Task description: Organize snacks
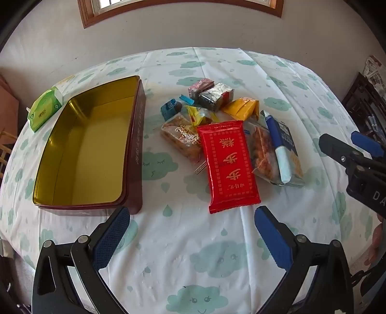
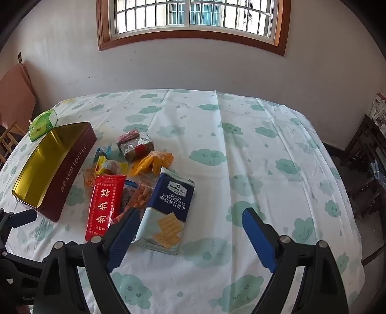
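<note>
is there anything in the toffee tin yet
No, the toffee tin shows only its bare gold inside, and the snacks, like the red packet, lie beside it on the tablecloth.

wall (image 2: 217,70): plain white, fills upper frame | window (image 2: 193,17): wood-framed, barred, top centre, daylight pouring in | dark wooden furniture (image 2: 366,154): right edge | tabletop (image 2: 241,135): cloud-print cloth, centre
</note>
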A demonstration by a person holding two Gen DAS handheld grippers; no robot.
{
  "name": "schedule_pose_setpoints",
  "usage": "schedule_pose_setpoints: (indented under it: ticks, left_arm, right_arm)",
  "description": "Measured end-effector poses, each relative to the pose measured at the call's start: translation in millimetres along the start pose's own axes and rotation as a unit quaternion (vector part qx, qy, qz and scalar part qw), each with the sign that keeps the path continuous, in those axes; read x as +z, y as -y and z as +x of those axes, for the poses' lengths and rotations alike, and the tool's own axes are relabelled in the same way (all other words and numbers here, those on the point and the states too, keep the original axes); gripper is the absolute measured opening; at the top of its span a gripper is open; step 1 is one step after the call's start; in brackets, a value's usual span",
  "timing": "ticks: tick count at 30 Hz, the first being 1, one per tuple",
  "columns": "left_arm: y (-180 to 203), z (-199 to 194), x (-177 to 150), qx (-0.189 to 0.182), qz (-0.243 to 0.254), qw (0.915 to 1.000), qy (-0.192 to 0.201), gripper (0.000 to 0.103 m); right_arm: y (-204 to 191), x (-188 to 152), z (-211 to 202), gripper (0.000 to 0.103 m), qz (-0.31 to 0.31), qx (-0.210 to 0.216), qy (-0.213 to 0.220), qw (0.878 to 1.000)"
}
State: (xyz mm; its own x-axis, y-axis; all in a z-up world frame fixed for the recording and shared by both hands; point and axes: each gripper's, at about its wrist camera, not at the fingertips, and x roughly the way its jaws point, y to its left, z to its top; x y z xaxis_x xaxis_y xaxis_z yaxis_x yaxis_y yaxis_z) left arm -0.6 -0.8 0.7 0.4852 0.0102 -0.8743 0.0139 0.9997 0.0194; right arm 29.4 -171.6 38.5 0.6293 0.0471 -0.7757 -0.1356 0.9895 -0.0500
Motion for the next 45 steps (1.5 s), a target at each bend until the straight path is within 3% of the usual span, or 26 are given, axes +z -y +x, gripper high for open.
schedule_pose_setpoints:
  ticks: [4,16,26,32,45]
  left_arm:
    - [-4,5,-6,-0.013,-0.007,0.9999,-0.007,0.103]
    - [-15,12,-13,-0.007,-0.04,0.9987,-0.033,0.101]
    - [-7,8,-14,-0.007,-0.018,0.9994,-0.028,0.101]
    - [-4,9,-17,-0.027,-0.016,0.999,-0.032,0.101]
    - [1,7,-19,-0.018,-0.005,0.9994,-0.029,0.101]
  right_arm:
    - [1,0,0,0.089,-0.001,-0.001,-0.001,1.0]
    - [-2,-3,9,0.089,-0.003,0.0,-0.015,1.0]
    - [-3,-4,13,0.089,-0.005,0.004,-0.019,1.0]
    - [-3,-3,13,0.089,-0.005,0.005,-0.018,1.0]
    - [1,-4,14,0.089,0.004,0.011,-0.018,1.0]
